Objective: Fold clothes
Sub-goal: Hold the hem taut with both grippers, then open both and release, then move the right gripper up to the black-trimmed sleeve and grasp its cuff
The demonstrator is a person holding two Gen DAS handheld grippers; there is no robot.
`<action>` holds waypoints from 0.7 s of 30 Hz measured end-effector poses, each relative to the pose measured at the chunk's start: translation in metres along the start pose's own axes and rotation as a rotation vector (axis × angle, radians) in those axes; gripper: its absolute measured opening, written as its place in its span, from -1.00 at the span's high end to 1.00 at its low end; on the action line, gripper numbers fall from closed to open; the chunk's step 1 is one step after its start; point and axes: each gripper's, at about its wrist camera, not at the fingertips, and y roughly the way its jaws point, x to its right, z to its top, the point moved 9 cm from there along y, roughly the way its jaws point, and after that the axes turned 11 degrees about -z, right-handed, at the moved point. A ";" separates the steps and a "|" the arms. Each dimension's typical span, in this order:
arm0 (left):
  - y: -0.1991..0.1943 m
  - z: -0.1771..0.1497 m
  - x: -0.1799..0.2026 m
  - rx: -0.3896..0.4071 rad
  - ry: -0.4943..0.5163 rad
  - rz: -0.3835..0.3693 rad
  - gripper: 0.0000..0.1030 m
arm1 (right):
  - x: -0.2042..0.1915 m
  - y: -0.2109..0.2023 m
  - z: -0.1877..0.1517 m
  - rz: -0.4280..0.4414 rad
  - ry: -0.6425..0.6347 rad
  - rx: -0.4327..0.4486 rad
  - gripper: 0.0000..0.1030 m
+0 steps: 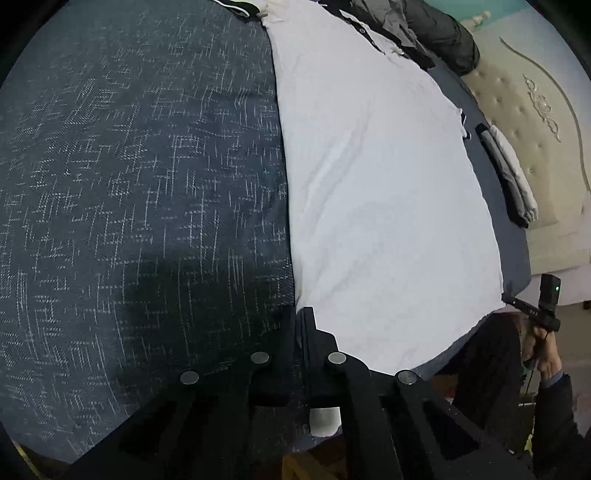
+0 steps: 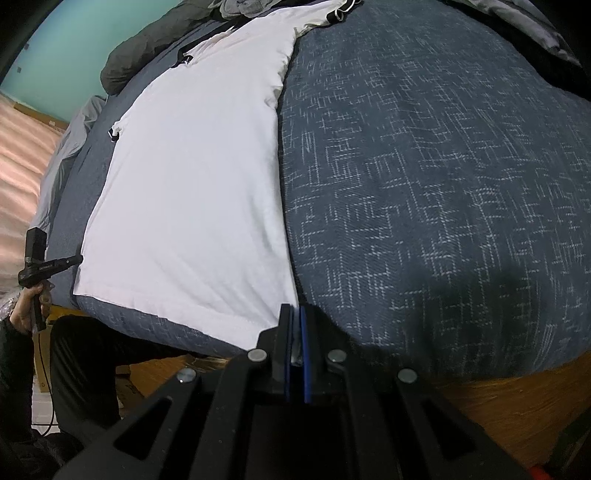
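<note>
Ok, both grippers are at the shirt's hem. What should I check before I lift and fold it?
1. Right gripper shut on its hem corner: ok, a sliver of cloth shows between the pads.
2. Left gripper shut on the other corner: ok, white cloth shows under the closed fingers.
3. White shirt flat on the bedspread: ok, only faint creases.
4. Collar end free: cannot tell, the dark clothes pile lies right against it.
5. Folded stack out of the way: ok, it sits apart from the shirt's side.
</note>
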 end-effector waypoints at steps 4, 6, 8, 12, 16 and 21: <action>0.006 -0.006 -0.001 -0.036 -0.002 0.052 0.94 | 0.000 0.000 -0.001 0.000 -0.004 -0.002 0.93; 0.008 -0.007 -0.001 -0.048 -0.002 0.071 0.92 | -0.001 0.000 -0.001 -0.002 -0.007 -0.006 0.92; 0.007 -0.007 0.001 -0.055 0.007 0.086 0.92 | -0.002 0.000 0.000 -0.001 -0.014 -0.013 0.92; -0.003 0.009 0.011 -0.042 0.014 0.137 0.85 | -0.002 -0.004 0.000 -0.004 -0.026 -0.036 0.84; -0.024 0.032 0.015 0.022 0.020 0.156 0.46 | 0.007 -0.023 0.012 -0.034 -0.031 -0.029 0.69; -0.028 0.079 0.036 0.126 0.065 0.143 0.42 | 0.025 -0.055 0.063 -0.041 0.014 0.076 0.58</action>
